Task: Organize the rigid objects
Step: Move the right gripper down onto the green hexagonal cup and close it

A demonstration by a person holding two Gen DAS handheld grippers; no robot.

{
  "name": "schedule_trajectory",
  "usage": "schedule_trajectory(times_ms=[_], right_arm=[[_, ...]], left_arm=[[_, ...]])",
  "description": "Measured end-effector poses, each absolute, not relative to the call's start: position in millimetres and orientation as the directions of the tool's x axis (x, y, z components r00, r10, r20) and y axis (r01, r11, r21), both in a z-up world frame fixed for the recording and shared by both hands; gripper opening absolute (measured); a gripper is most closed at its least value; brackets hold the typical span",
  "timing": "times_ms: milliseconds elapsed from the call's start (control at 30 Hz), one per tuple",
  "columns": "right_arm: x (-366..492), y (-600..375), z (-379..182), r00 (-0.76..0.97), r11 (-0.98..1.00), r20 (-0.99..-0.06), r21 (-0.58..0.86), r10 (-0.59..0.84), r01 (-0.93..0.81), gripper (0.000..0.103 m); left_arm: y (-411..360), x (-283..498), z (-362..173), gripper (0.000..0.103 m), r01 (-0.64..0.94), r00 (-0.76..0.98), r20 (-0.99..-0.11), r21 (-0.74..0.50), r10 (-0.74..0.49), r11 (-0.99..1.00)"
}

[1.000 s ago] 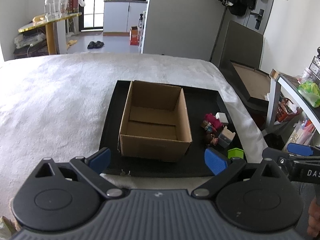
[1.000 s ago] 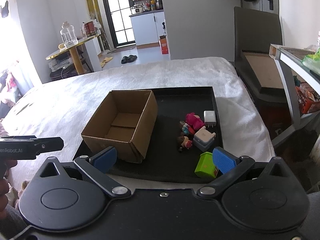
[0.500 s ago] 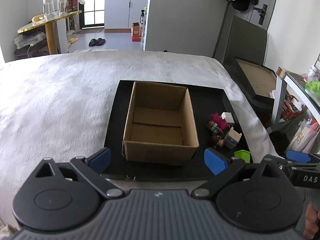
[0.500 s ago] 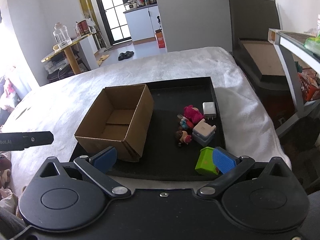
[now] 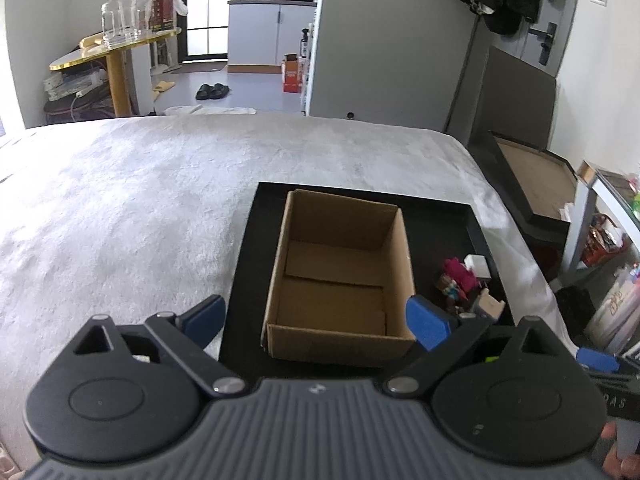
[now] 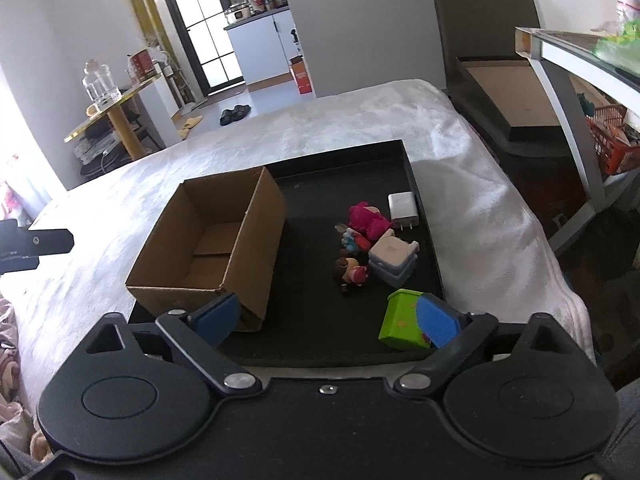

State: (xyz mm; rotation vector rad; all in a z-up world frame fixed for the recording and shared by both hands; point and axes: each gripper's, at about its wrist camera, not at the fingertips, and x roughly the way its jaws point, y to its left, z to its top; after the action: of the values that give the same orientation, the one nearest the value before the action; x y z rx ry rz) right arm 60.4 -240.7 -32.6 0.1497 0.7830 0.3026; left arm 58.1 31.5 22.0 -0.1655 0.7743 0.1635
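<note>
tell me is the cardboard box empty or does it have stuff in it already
Empty. The cardboard box stands open-topped on the black tray, and both views show only its bare floor flaps. The toys lie on the tray beside it.

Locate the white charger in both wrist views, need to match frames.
Left wrist: white charger at right of centre, by the black tray's right wall, behind the pink toy.
Right wrist: white charger at centre right, same wall.
Shared landmark: cardboard box.
</note>
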Motion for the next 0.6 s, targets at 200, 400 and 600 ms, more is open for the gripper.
schedule_trajectory(times_ms=[200, 400, 600], right_arm=[[68.0, -246.8, -43.4, 0.663, 0.947, -0.678, 0.267, 0.318, -0.182, 0.081], [73.8, -252.9, -54.0, 0.659, 0.946, -0.684, 0.286, 0.312, -0.15, 0.076], [80.2, -253.8, -65.4, 0.658, 0.957, -0.7, 0.262, 0.277, -0.124, 0.076]], left_arm=[[38.1, 72.3, 22.3, 0.093, -0.241, 0.694, -0.71, -0.07, 0.121, 0.968], [48.8, 86.9, 19.5, 0.088, -0.295, 0.669, -0.724, -0.054, 0.166, 0.954], [58.5, 102.6, 10.9, 0.084, -0.322, 0.638, -0.748, -0.047, 0.18, 0.946]])
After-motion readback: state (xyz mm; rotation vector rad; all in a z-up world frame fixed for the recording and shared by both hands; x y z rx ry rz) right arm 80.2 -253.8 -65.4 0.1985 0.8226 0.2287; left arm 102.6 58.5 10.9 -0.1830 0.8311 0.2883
